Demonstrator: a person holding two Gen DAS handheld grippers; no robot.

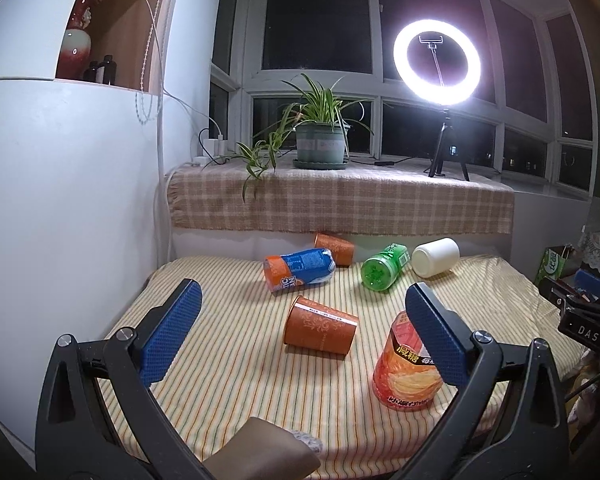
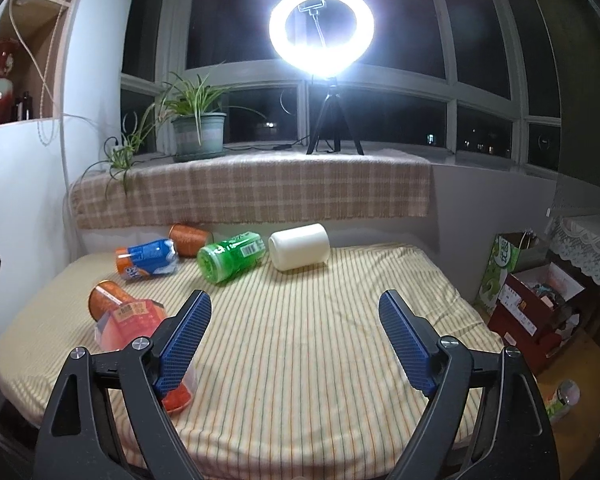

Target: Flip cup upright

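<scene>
My left tool (image 1: 302,322) hangs low over the striped yellow cloth of the tabletop (image 1: 228,380), its blue textured pads (image 1: 172,332) spread wide with nothing between them. Just ahead of it lies the orange paper cup with a pale scroll pattern (image 1: 320,328), on its side, mouth toward the left and base toward the right. Near the right pad stands a tall glossy red-orange snack canister (image 1: 406,364), partly hidden by that pad (whether they touch, I cannot tell). My right tool (image 2: 295,338) is likewise spread apart and empty, held level over bare cloth; its left pad (image 2: 186,340) overlaps the same canister (image 2: 132,320). Farther back, all tipped over, I see a crumpled blue-and-orange can (image 1: 300,270), a second orange paper cup (image 1: 334,249) against the back edge, a translucent green ribbed plastic bottle (image 1: 384,266) and a smooth white cylindrical jar (image 1: 436,257). A lit ring light (image 2: 322,32) glares from the sill.
</scene>
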